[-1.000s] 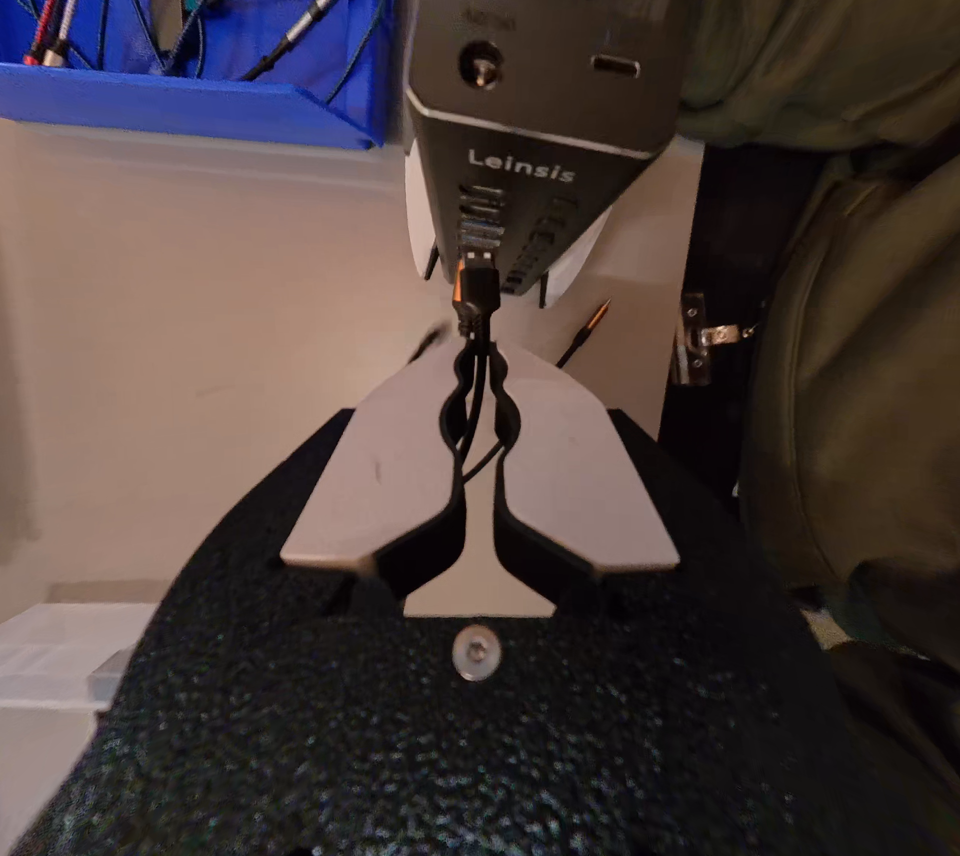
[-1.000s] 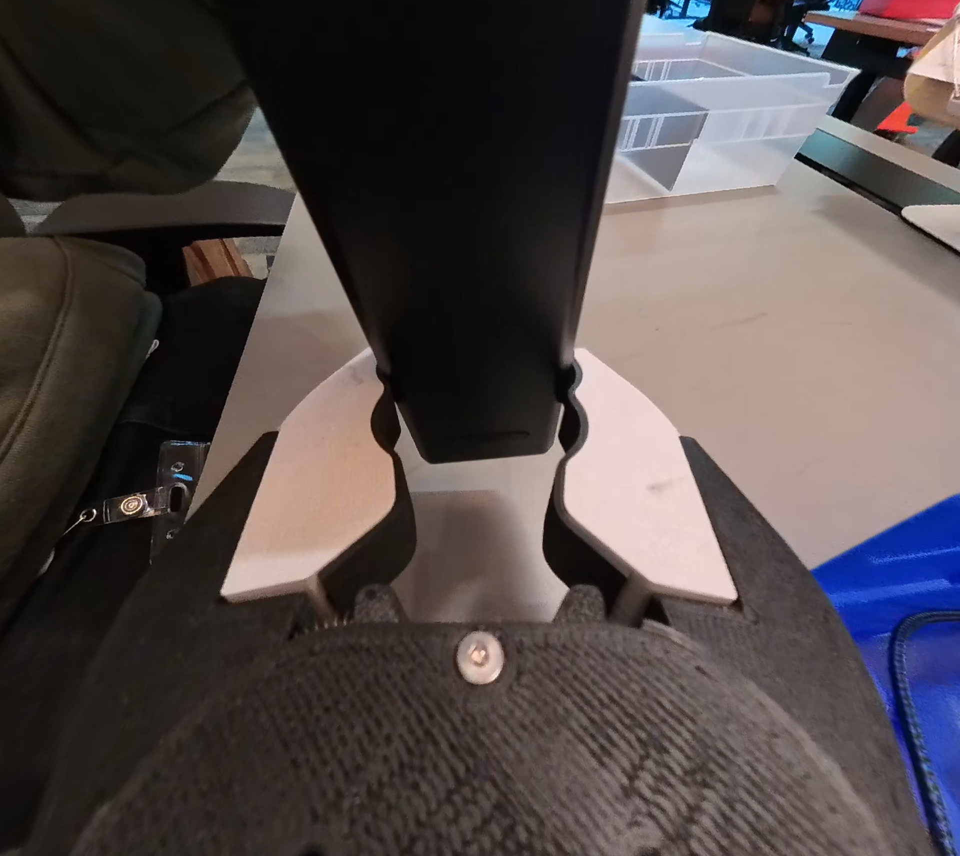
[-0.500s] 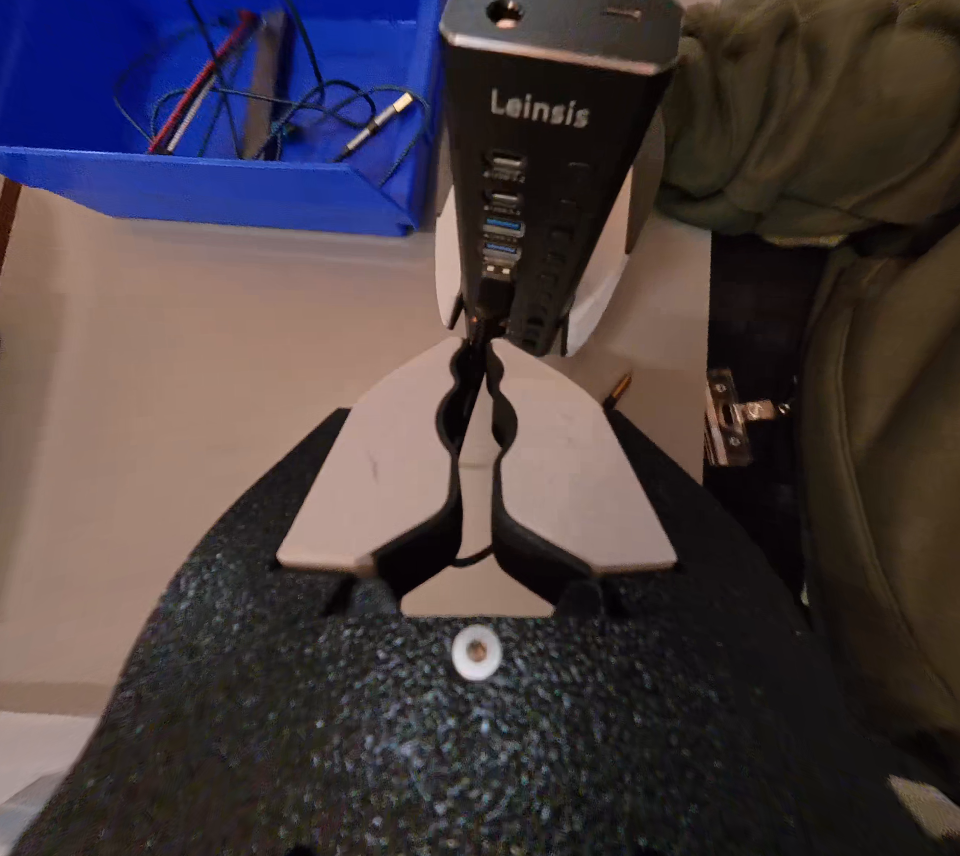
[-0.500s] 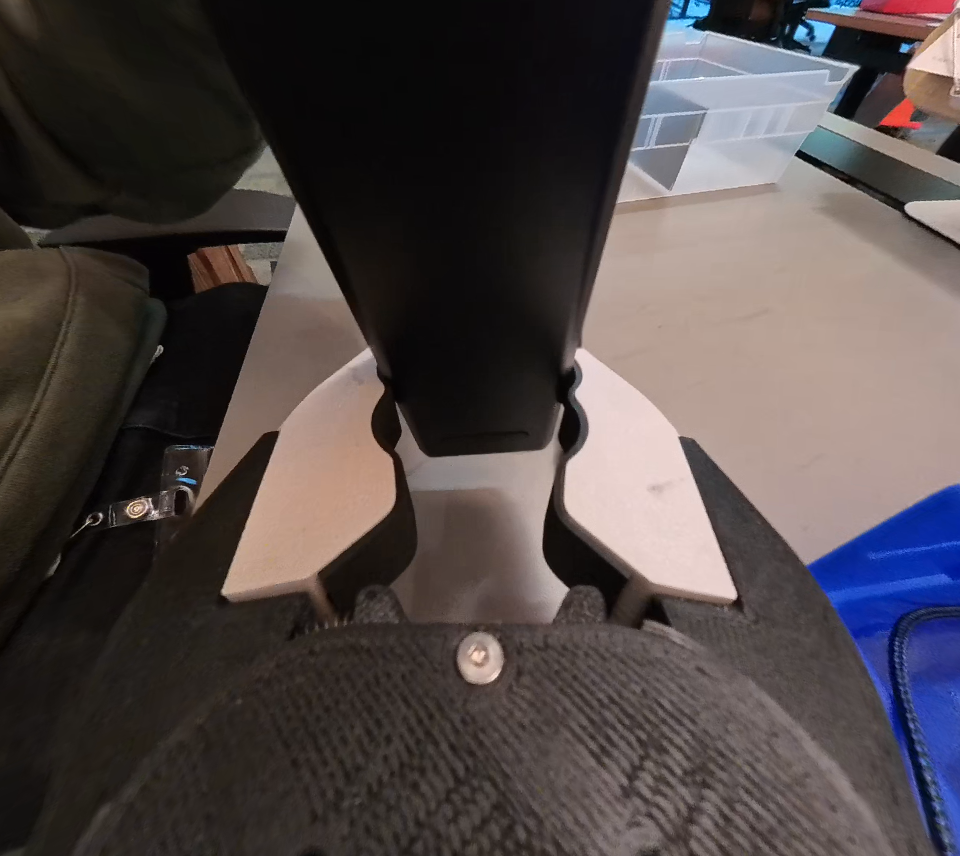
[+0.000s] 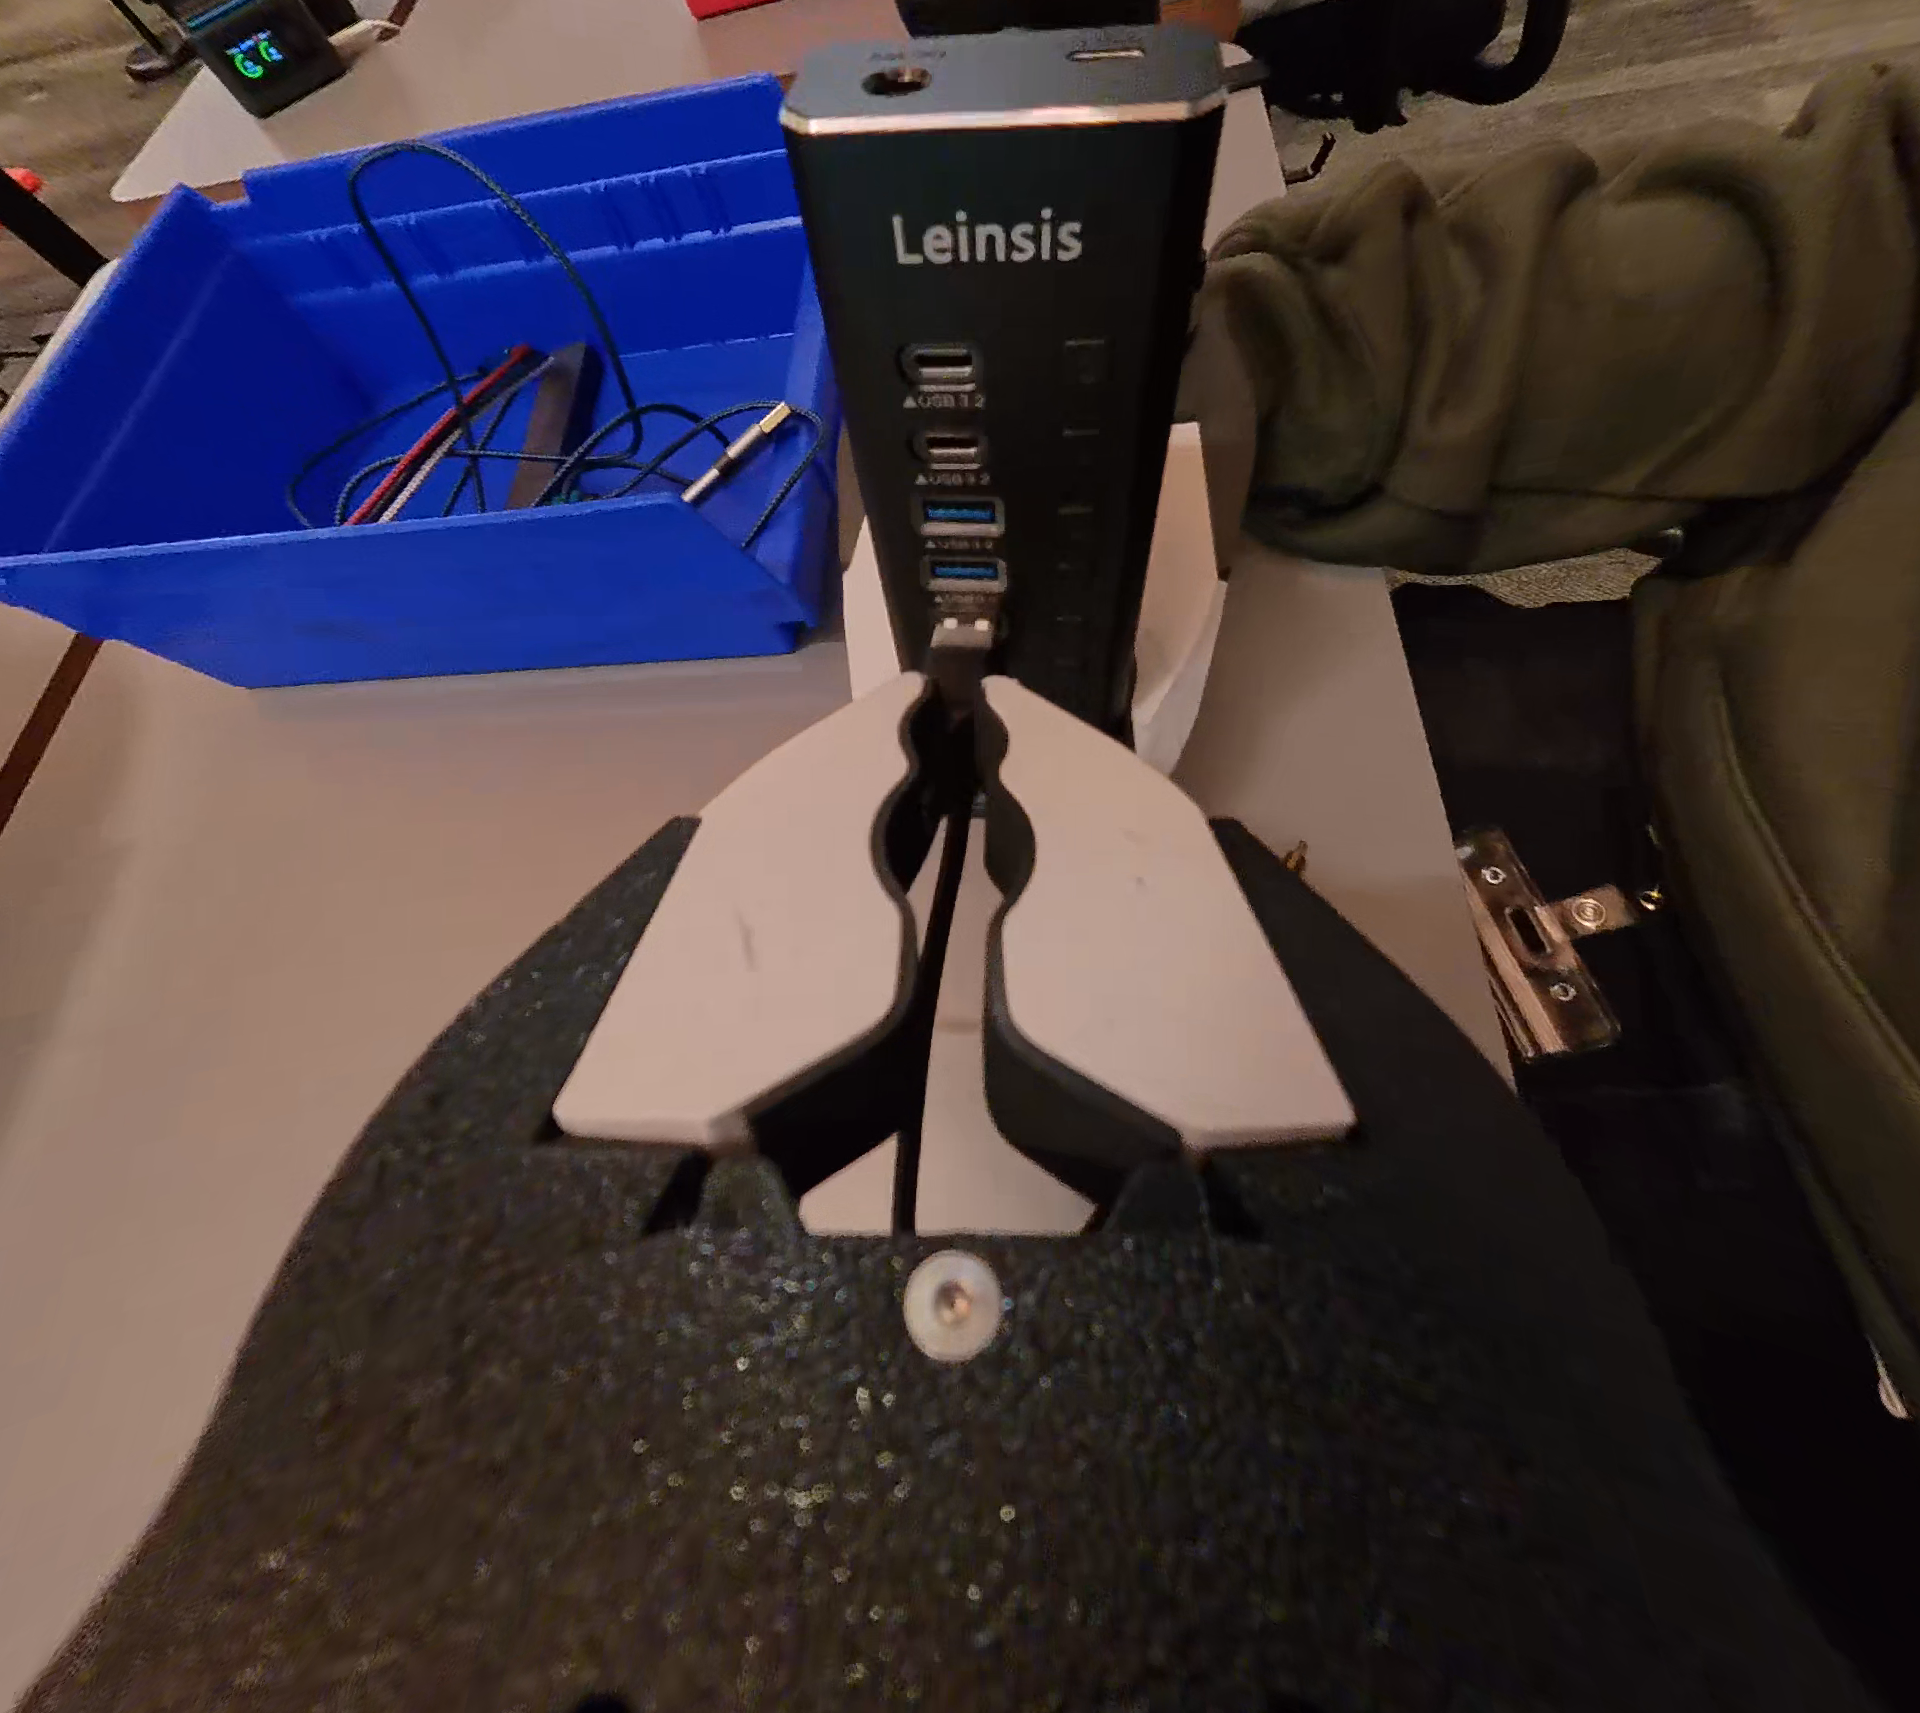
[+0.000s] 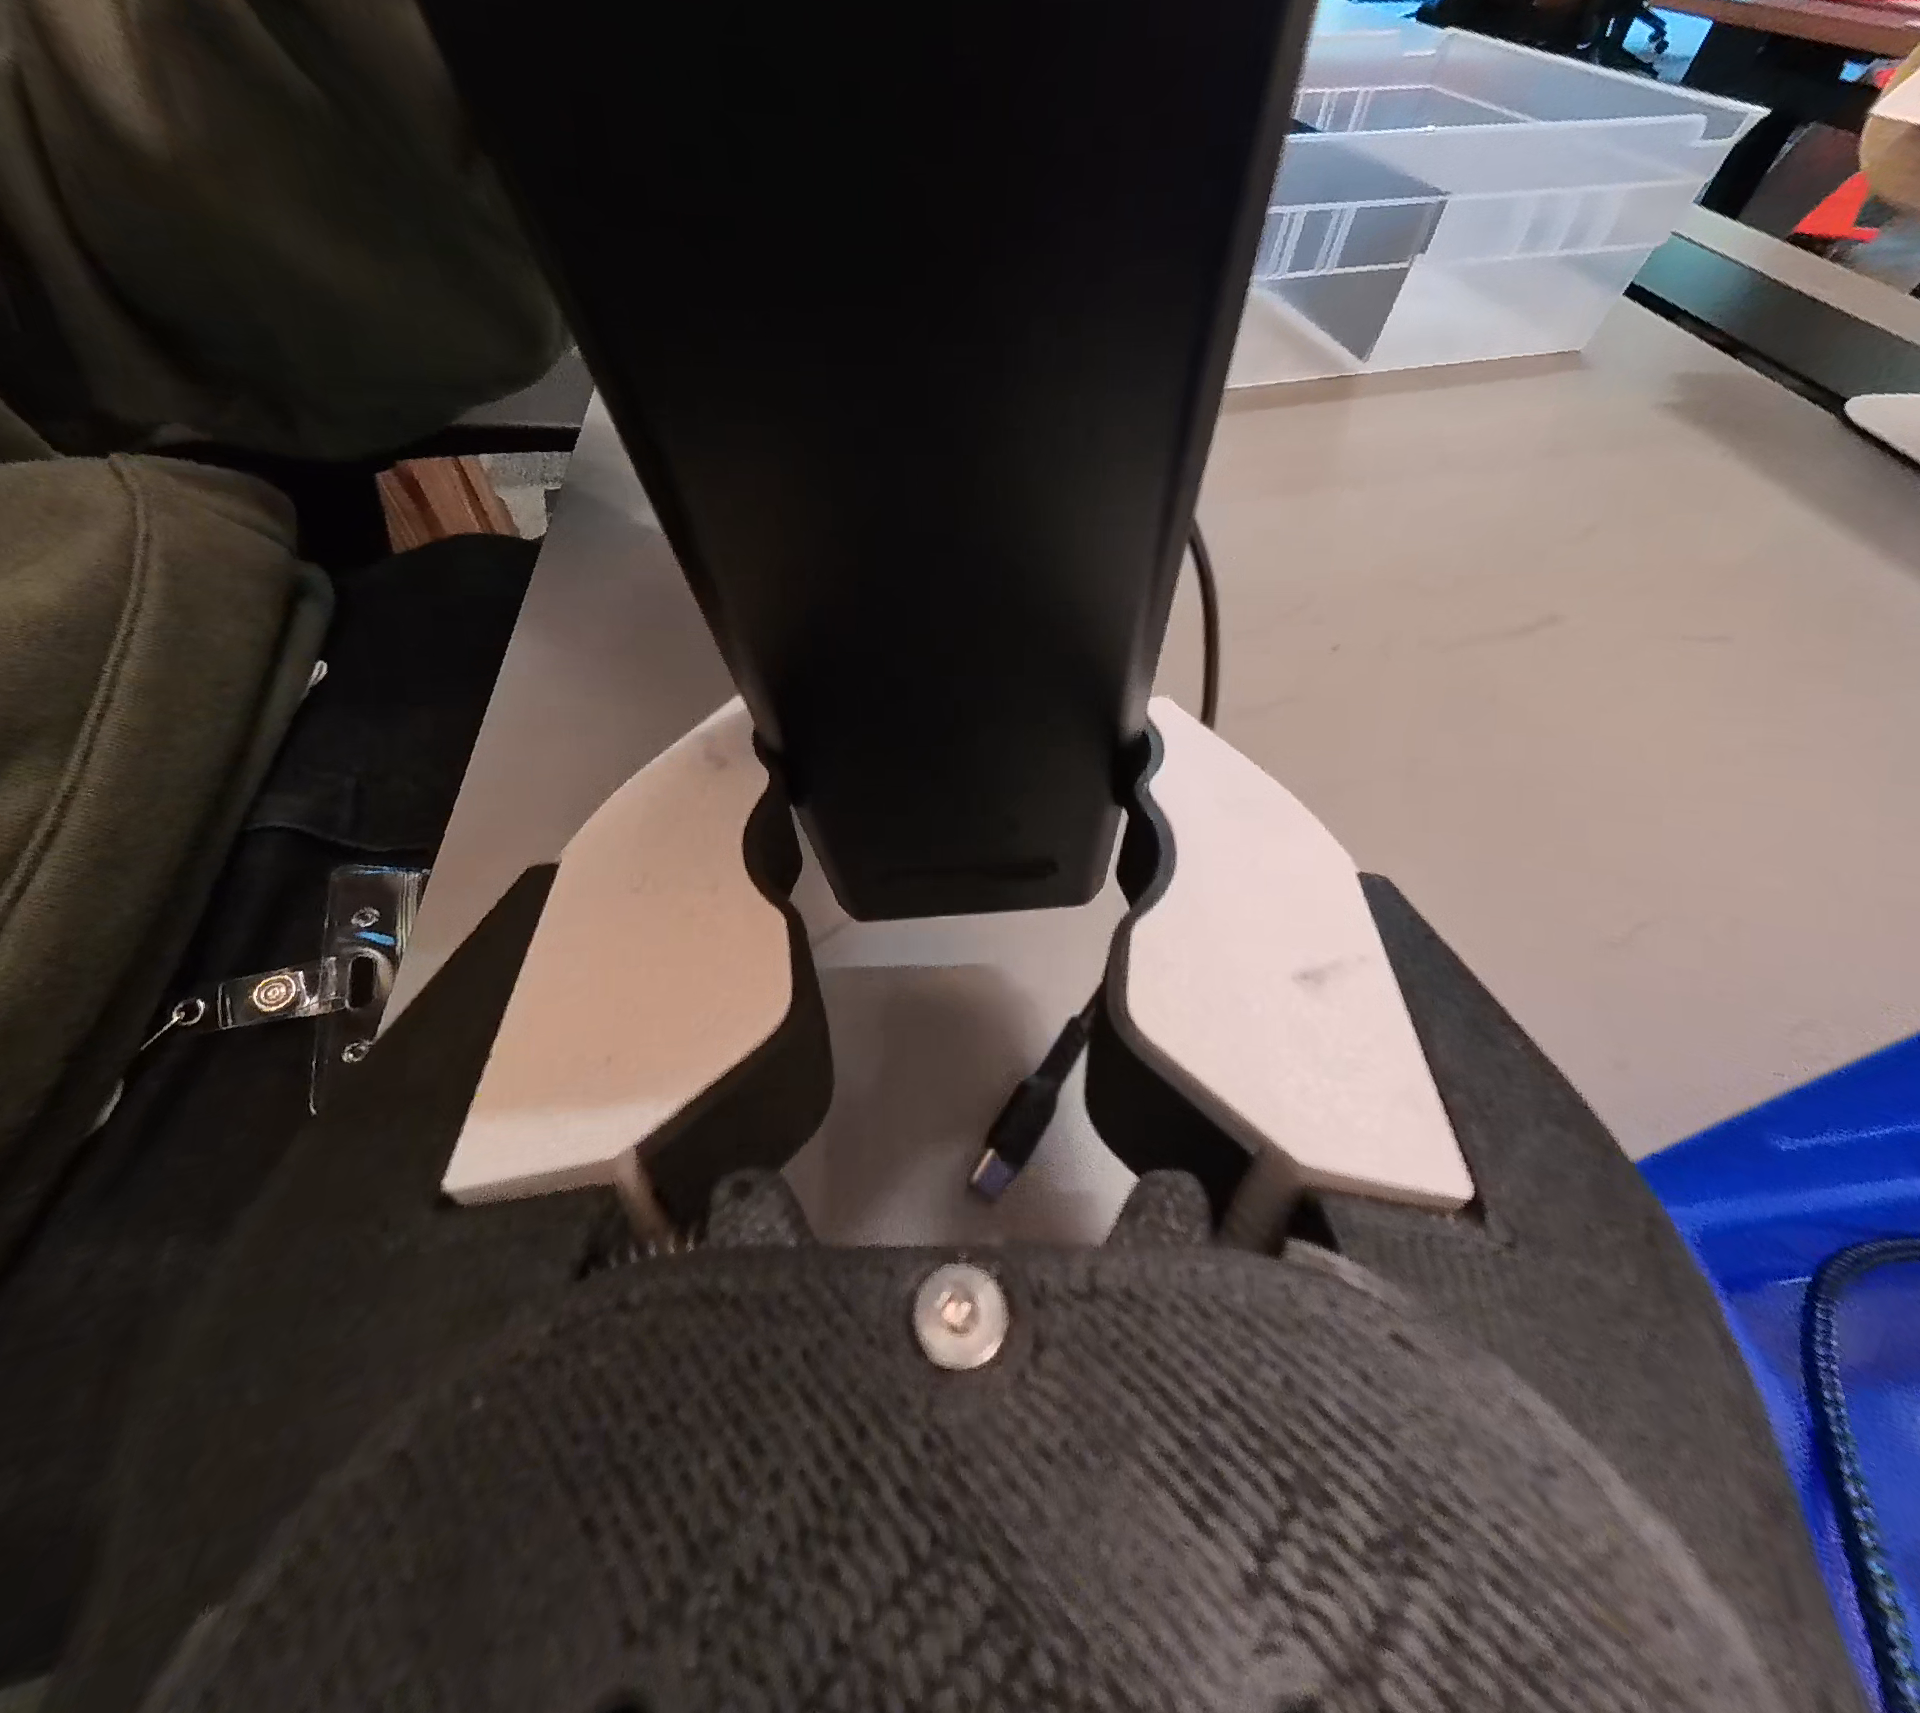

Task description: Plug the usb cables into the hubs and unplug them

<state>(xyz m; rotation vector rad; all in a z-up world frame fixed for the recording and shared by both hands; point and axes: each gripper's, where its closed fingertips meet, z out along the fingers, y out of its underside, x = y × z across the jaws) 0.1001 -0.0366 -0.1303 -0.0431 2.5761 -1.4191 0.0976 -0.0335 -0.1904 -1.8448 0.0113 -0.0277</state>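
Jaws of the left gripper [image 5: 954,695] stay clenched on the black USB cable [image 5: 928,957]; its metal plug [image 5: 961,633], seated a second ago, now sits just clear of the hub [image 5: 1003,375], so unplugging looks done. Right gripper [image 6: 951,747] jaws still clamp the smooth, slab-sided hub upright above the worktop [image 6: 1558,676].

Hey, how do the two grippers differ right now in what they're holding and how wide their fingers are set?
The left gripper is pinched nearly shut on the thin black usb cable, just behind its plug at the hub's ports. The right gripper is spread much wider, clamping the hub by its sides near its lower end. The left one faces the hub's port side, the right one its plain back. Both have pale fingers on black bodies.
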